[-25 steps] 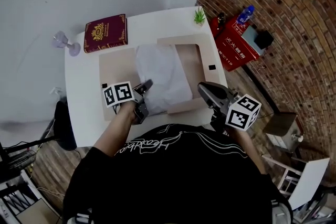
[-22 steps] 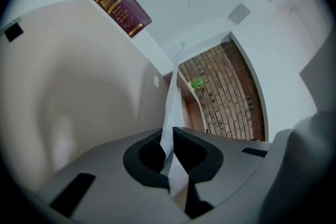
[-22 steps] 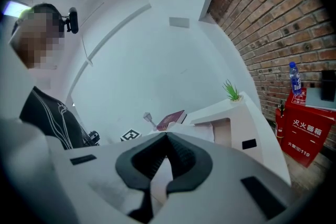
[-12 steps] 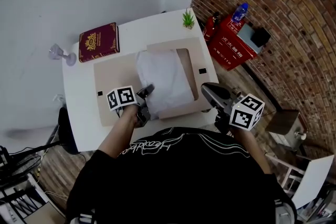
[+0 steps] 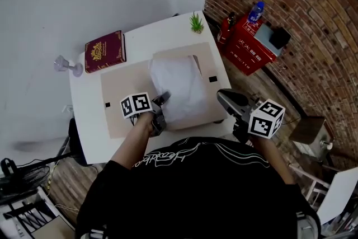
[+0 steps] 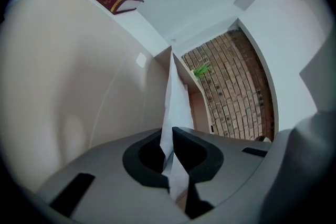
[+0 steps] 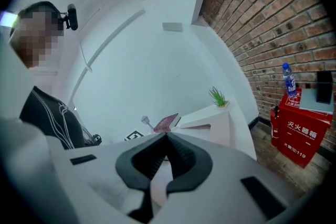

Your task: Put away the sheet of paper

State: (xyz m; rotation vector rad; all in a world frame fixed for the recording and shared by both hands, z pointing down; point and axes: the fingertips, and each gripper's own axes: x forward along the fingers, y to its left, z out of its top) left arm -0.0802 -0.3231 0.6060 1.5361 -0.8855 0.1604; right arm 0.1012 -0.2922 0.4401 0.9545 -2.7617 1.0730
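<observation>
A white sheet of paper (image 5: 179, 87) lies over the right half of an open beige folder (image 5: 120, 92) on the white table (image 5: 89, 120). My left gripper (image 5: 163, 99) is shut on the sheet's near left corner. In the left gripper view the paper (image 6: 176, 97) stands edge-on, pinched between the dark pads of the left gripper (image 6: 169, 136). My right gripper (image 5: 226, 99) hovers off the table's near right corner. In the right gripper view its jaws meet at the tips of the right gripper (image 7: 167, 136) with nothing in them.
A maroon book (image 5: 104, 50) and a small glass (image 5: 70, 66) sit at the table's far left. A little green plant (image 5: 196, 23) stands at the far right corner. A red box (image 5: 251, 42) with a bottle (image 5: 256, 10) stands by the brick wall.
My left gripper has slid rightwards with the paper's corner in it, and the sheet now covers more of the folder's right part. The right gripper has drifted slightly.
</observation>
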